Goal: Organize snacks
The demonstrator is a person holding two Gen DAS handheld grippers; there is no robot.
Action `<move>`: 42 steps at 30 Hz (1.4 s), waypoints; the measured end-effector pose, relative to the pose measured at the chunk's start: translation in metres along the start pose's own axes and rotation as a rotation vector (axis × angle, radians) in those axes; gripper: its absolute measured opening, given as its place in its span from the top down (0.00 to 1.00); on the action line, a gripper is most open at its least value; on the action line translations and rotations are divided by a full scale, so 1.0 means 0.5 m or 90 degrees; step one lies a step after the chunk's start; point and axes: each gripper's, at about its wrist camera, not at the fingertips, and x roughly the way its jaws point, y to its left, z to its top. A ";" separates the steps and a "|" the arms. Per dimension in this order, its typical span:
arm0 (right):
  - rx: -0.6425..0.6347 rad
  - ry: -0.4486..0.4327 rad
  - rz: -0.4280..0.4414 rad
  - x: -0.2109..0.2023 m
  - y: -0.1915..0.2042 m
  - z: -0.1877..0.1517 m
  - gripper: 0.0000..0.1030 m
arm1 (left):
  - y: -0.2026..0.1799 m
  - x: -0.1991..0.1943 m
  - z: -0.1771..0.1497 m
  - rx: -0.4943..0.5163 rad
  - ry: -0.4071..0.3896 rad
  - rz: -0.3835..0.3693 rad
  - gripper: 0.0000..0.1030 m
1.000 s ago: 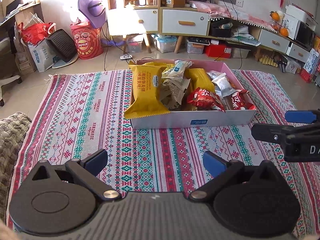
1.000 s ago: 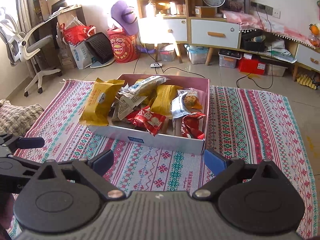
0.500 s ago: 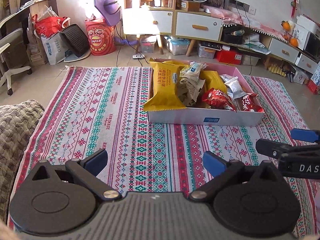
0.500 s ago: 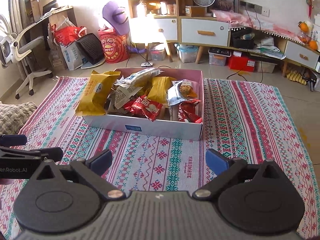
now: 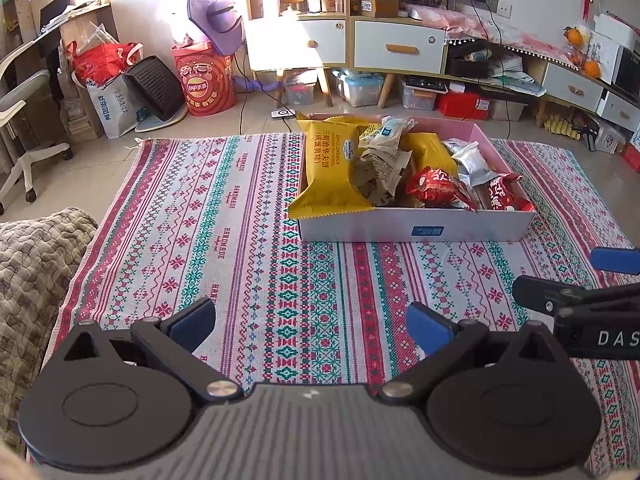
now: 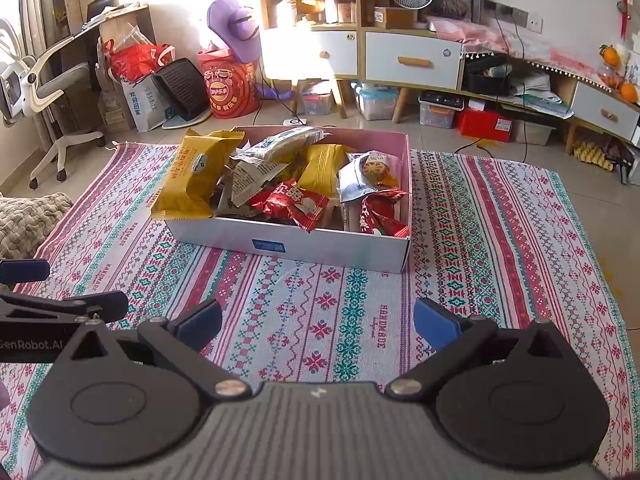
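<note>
Shallow cardboard box, pink inside, sits on the patterned rug on the floor, ahead of both tongs and well apart from them. It is heaped with snack packets. A large yellow packet leans over the box's left wall, its lower edge hanging outside. Beside it is a crumpled brown-printed wrapper, with a second yellow packet partly buried behind. A red packet lies near the front, another red one in the right front corner, and silver pouches toward the back right. What lies beneath the pile is hidden; the print on most wrappers is too small to read.

Left tongs hang over bare rug, blue pads wide apart, nothing between them. Right tongs are likewise over bare rug, jaws opening, nothing between them. Each shows in the other's view only as a cut-off black finger with a blue pad at the frame edge.

A quilted grey cushion is clipped at the left edge. Cabinets and floor clutter behind are washed out by window glare.
</note>
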 end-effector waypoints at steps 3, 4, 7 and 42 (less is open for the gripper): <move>-0.006 0.007 -0.004 0.003 0.003 -0.002 0.00 | -0.002 -0.001 0.001 0.004 -0.001 0.007 0.00; -0.008 0.009 -0.005 0.005 0.004 -0.003 0.00 | -0.002 -0.002 0.000 0.004 -0.002 0.007 0.00; -0.016 0.013 -0.006 0.007 0.009 -0.005 0.00 | -0.001 -0.001 0.001 0.003 0.001 0.013 0.00; -0.032 0.015 -0.012 0.008 0.016 -0.008 0.00 | -0.008 -0.006 0.001 0.015 -0.006 0.025 0.00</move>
